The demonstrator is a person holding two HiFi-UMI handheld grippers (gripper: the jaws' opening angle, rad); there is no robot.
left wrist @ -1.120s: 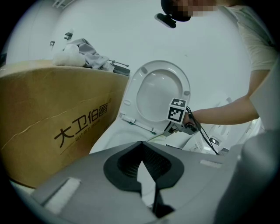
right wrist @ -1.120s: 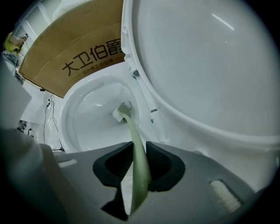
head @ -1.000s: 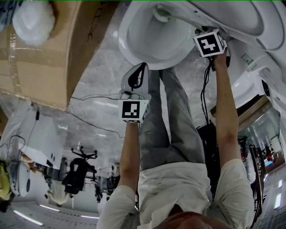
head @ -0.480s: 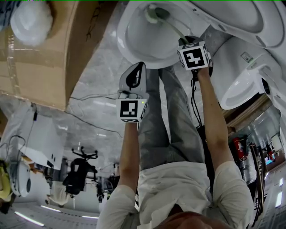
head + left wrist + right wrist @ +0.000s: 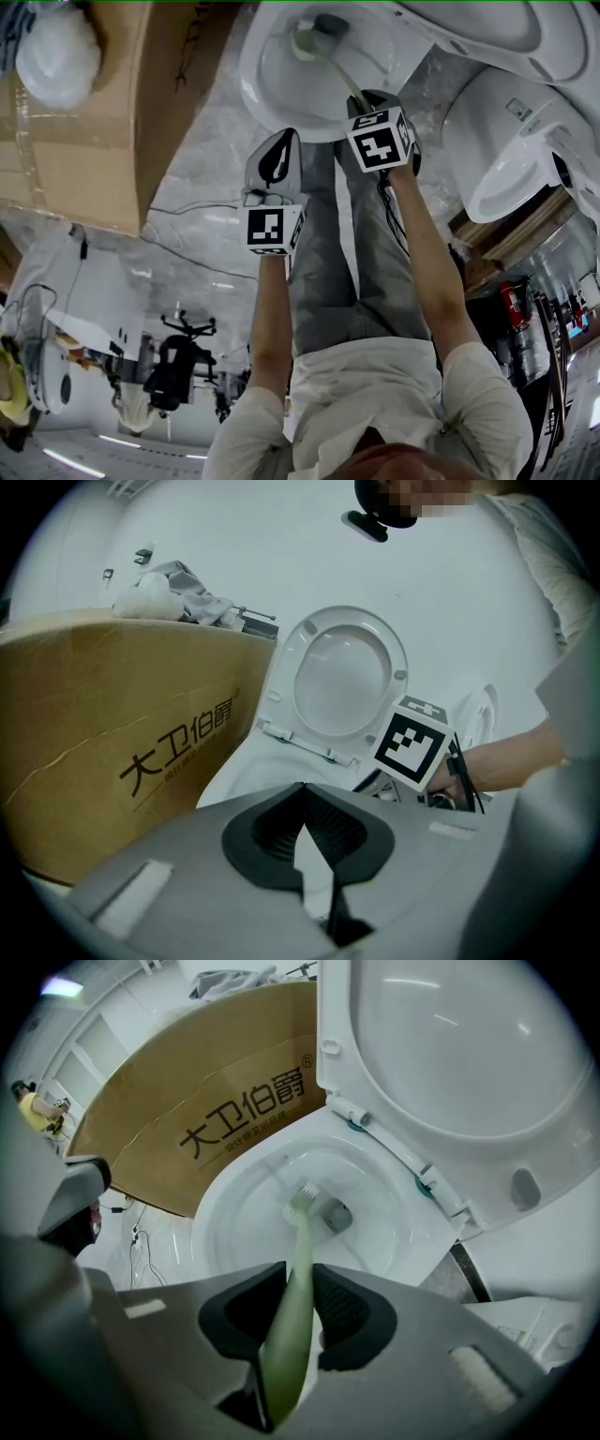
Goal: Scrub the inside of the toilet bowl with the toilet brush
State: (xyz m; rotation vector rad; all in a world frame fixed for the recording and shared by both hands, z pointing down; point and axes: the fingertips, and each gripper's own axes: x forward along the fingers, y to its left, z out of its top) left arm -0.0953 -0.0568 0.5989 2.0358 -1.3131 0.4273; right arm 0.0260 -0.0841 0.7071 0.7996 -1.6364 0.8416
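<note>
Green brush (image 5: 298, 1241) head sits inside bowl (image 5: 211, 1213) by the drain. Lid (image 5: 469, 1072) is raised behind, cardboard box (image 5: 216, 1119) just beside bowl. Right gripper (image 5: 300, 1283) clamps brush handle. Left gripper (image 5: 302, 794) is closed on nothing, near bowl.

Both bare forearms reach from six o'clock toward twelve. The left gripper (image 5: 284, 141) hangs lower, its jaws pressed together and empty. At its two o'clock, the right gripper (image 5: 364, 98) clamps the toilet brush (image 5: 345, 79) by its handle.
</note>
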